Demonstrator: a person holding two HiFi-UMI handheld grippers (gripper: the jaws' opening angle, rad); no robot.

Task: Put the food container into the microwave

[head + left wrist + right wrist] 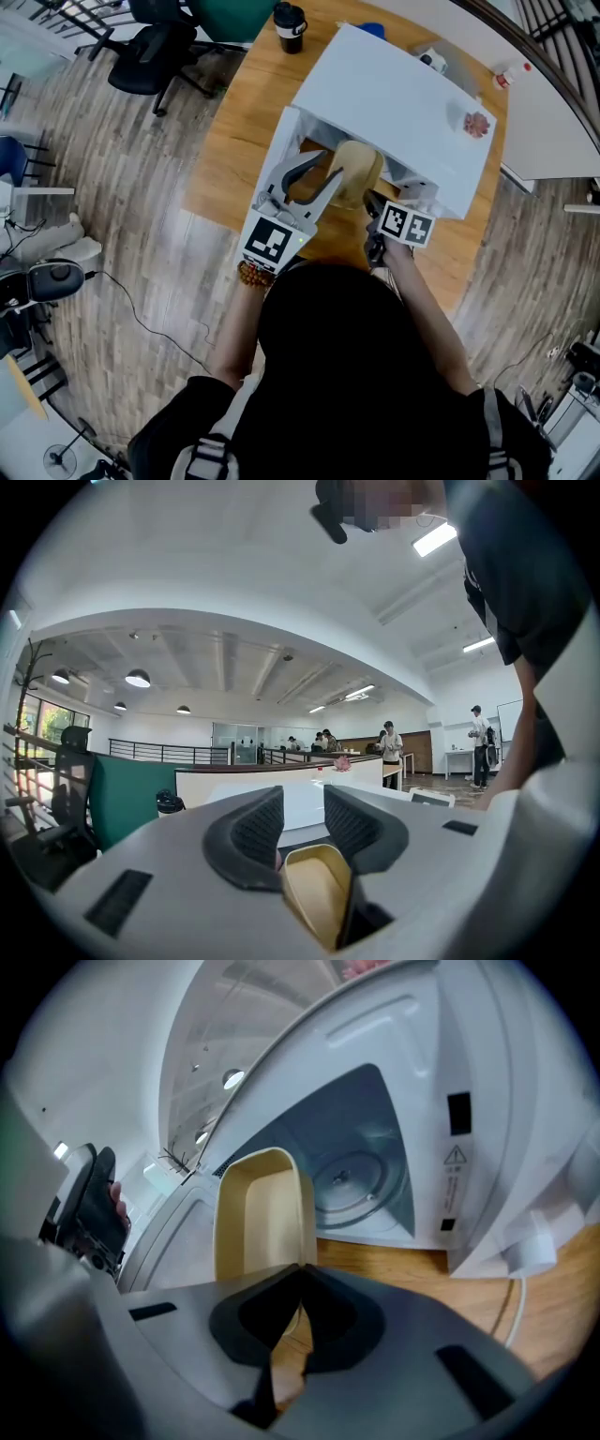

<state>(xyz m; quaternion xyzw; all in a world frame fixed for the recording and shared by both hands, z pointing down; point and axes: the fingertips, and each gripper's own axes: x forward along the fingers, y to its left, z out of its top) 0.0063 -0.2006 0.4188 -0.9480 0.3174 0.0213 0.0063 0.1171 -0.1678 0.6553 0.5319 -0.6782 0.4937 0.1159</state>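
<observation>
Right claw [300, 1271] pinches the container [258, 1213] rim, left claw [302, 825] released; best feed it level into the microwave [394, 94].

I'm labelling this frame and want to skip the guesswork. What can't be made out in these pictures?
- Head view: most of the cavity of the microwave, hidden under its own top.
- Left gripper view: whether the food container touches the left gripper; the gripper's own body cuts the container off.
- Right gripper view: the print on the warning label, too small to read.
</observation>
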